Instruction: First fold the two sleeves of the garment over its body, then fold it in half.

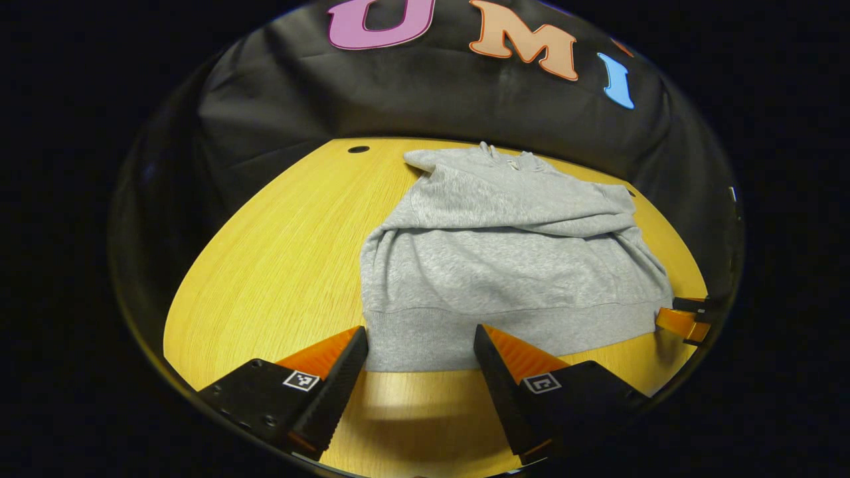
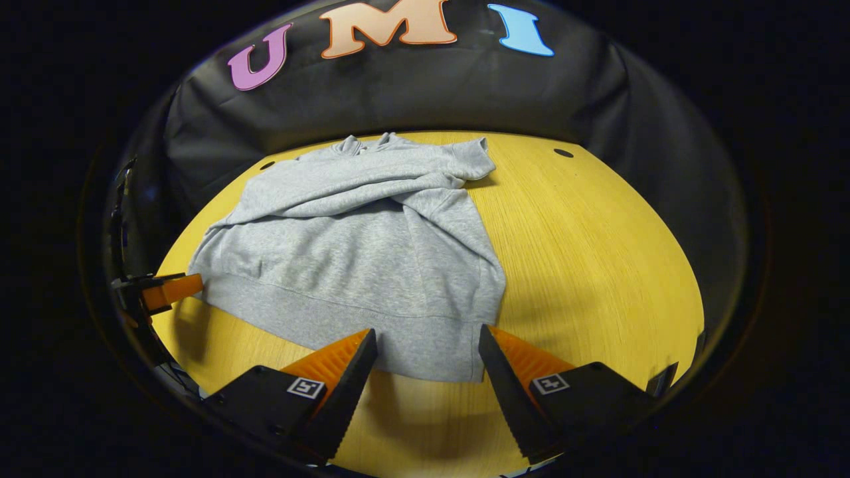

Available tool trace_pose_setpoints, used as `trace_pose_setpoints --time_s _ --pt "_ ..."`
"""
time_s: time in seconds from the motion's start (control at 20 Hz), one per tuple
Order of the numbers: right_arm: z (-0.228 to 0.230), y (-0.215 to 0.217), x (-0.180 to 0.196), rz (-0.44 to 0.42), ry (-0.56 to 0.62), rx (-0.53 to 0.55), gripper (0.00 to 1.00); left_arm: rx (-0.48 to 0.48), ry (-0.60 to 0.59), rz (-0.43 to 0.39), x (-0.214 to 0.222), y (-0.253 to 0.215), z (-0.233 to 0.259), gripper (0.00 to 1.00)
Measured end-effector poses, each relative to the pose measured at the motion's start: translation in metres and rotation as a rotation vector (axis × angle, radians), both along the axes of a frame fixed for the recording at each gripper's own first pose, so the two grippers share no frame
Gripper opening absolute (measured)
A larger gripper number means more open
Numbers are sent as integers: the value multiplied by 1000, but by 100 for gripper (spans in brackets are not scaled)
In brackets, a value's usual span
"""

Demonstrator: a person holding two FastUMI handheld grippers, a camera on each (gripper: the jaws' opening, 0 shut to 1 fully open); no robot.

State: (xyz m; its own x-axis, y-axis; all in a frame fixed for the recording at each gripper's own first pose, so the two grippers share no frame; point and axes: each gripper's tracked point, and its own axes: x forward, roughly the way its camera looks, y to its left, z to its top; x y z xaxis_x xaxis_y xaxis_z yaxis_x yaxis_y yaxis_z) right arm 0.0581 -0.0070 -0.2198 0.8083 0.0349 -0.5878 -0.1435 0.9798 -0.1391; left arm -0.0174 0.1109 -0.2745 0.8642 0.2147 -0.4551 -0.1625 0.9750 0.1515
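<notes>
Both tools (image 1: 420,335) (image 2: 428,338) agape at hoodie (image 1: 505,265) hem.

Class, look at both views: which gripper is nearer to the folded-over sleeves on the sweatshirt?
Neither clearly. The left gripper and right gripper both hover open at the sweatshirt's bottom hem, at opposite corners, while the sleeves lie across its upper body, far from both.

Left gripper view: low over the near edge of the worktop (image 1: 265,265), facing the booth's back wall; the left gripper (image 1: 420,345) sits close before the near left corner of the garment (image 1: 505,265) hem.
Right gripper view: equally low and near, facing the same wall; the right gripper (image 2: 428,346) sits at the hem's right corner.
Shared: the whole garment, the worktop, the wall.
Cross-sight: each view catches the other gripper at its side edge.
</notes>
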Motion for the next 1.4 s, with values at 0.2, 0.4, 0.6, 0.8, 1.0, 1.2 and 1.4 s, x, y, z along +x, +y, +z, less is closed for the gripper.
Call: trace_pose_setpoints --time_s 0.2,0.4,0.6,0.8,1.0,1.2,1.4 --pt "2 -1 -1 -27 -12 16 75 17 14 -6 0 2 -3 94" --pt "-2 13 -3 13 -4 44 45 0 -2 -9 7 -6 -6 80" --pt "-4 15 -3 15 29 69 12 -31 -16 -41 14 -23 -8 34" --pt "-3 16 -5 8 57 112 7 -60 1 -45 14 -26 -8 1" --pt "-1 17 -4 22 64 105 3 -44 20 -48 15 -27 -7 0" --pt "10 20 -4 19 52 124 3 -49 35 -26 14 -28 -2 0" --pt "35 29 5 17 13 199 3 -50 -23 -33 23 -32 29 0"
